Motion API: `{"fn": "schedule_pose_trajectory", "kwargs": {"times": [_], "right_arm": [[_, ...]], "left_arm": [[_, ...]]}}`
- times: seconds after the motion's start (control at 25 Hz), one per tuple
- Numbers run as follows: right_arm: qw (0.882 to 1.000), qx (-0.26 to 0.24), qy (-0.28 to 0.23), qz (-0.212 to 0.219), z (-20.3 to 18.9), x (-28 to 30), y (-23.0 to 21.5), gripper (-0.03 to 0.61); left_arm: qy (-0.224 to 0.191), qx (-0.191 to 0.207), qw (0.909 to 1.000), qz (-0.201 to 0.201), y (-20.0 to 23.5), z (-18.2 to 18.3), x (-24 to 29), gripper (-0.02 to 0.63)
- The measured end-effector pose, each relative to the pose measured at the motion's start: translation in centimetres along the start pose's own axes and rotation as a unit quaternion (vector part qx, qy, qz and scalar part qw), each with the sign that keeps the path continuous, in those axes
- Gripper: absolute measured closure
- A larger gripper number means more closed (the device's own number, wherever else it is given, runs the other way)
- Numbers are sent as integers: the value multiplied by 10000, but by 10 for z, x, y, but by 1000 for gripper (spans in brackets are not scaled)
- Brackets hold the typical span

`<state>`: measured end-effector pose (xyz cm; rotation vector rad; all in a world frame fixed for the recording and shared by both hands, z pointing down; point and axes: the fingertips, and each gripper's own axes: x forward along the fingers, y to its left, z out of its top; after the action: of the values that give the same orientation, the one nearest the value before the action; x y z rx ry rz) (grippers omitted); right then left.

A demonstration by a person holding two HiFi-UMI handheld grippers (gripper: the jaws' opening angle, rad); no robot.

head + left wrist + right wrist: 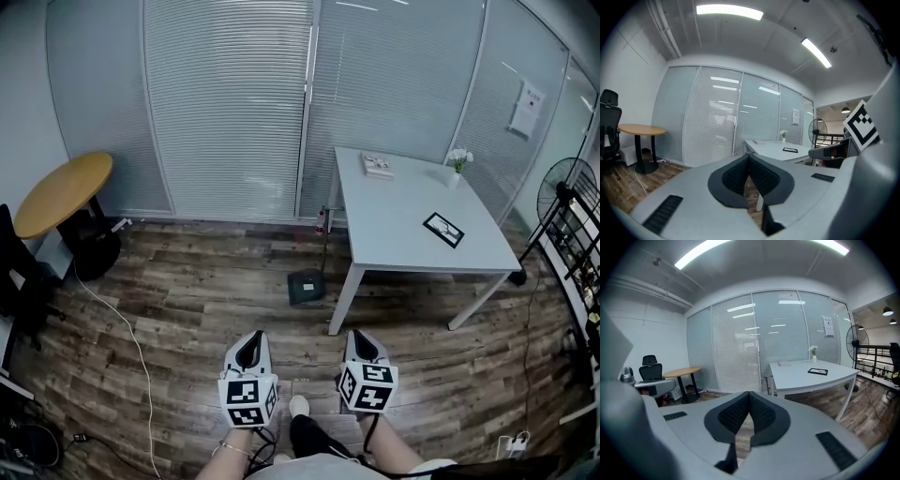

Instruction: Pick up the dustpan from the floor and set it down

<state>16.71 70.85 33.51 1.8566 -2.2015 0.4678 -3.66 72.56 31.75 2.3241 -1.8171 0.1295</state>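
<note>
Task isn't really under way yet, judging by the layout. Dustpan (307, 286) is lying on the wood floor (187, 309) just beside the front leg of the white worktop (403, 225), w/ its long handle sticking up near the glass wall; nothing is touching it. Left hand-held gripper (249, 349) & right hand-held gripper (363, 345) are hovering low in front of the person, well apart from the pan, both w/ jaws pressed together and nothing between them. Remaining: approach, open, grab, lift, set down, i.e. everything.

Dark-grey dustpan (306, 286) — white table (403, 220), wood-grain floor (187, 300).
</note>
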Motion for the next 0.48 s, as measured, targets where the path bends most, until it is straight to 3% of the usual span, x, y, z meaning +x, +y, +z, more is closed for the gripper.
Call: {"fn": "schedule_pose_trajectory", "kwargs": {"times": [0.48], "right_arm": [[9998,23,33,184,49,113,-17,546]], "left_arm": [[-1,68,9998,182,30,31,114,597]]}}
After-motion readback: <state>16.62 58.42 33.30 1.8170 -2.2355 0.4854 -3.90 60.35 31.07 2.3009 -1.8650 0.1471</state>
